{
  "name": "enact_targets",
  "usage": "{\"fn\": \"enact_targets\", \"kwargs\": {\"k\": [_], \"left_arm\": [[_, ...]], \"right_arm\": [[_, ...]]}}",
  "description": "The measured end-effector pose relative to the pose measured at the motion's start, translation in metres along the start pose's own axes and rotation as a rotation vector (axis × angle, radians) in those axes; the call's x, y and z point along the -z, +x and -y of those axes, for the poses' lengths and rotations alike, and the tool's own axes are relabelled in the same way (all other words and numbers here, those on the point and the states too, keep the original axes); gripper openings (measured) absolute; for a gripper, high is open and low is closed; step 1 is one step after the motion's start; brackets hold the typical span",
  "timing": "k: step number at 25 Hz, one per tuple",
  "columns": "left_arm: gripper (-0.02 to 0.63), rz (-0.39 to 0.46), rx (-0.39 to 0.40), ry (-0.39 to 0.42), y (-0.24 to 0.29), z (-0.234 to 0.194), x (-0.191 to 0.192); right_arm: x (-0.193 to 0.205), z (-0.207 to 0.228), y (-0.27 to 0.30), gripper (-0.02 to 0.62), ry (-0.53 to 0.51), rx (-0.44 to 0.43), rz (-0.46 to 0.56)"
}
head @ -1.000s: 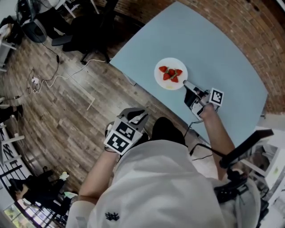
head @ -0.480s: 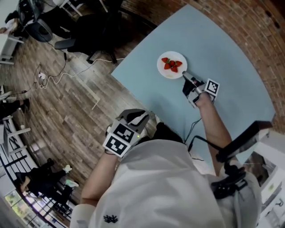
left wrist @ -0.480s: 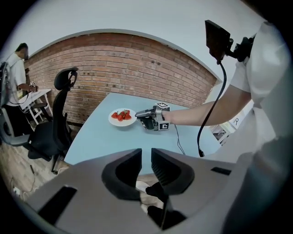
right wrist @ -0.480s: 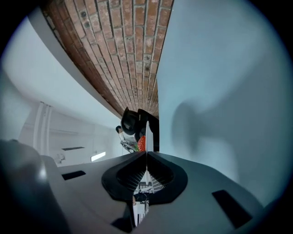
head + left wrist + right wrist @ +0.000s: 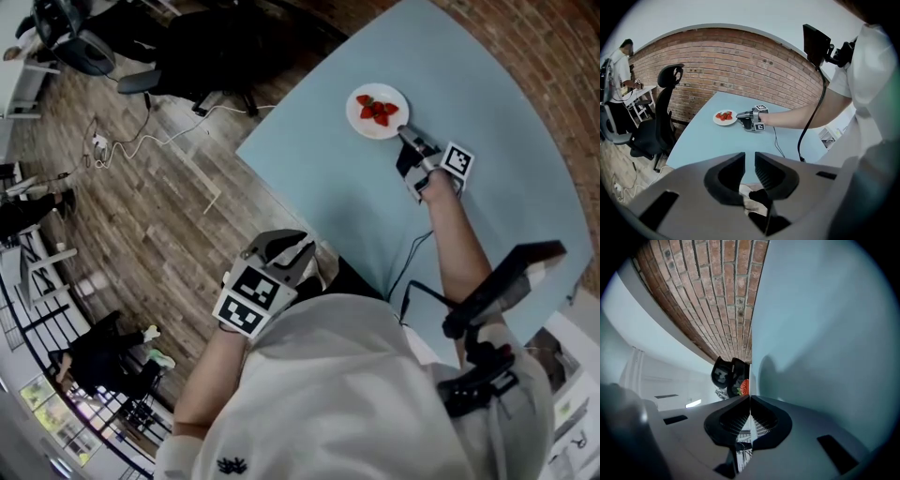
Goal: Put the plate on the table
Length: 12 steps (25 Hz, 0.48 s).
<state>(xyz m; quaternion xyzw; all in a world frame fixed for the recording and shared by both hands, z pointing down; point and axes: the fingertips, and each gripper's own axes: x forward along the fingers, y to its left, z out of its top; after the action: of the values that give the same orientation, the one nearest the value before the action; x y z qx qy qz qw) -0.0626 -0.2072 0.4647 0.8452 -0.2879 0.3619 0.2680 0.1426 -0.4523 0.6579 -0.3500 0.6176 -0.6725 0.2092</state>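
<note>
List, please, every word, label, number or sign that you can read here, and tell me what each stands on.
No words or numbers can be read.
Square black-and-white markers on the cubes of the left gripper and right gripper: coded patterns, not text.
Small black emblem on the white shirt: too small to read.
No print on the white round plate.
</note>
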Motion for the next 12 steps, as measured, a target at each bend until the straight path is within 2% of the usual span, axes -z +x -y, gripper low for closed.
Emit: {"fn": "enact_targets", "kwargs": {"k": [8, 12], "left_arm": [[0.066, 0.002, 0.002, -0.023, 0.003, 0.001, 0.011], [0.066, 0.003, -0.008, -0.026, 0.003, -0.001, 0.012]], "right_arm": [[-0.004, 0.012, 0.006, 0.015, -0.005, 0.051, 0.004], [-0.005, 0.017, 0.009, 0.015, -0.006, 0.116, -0.001]]}}
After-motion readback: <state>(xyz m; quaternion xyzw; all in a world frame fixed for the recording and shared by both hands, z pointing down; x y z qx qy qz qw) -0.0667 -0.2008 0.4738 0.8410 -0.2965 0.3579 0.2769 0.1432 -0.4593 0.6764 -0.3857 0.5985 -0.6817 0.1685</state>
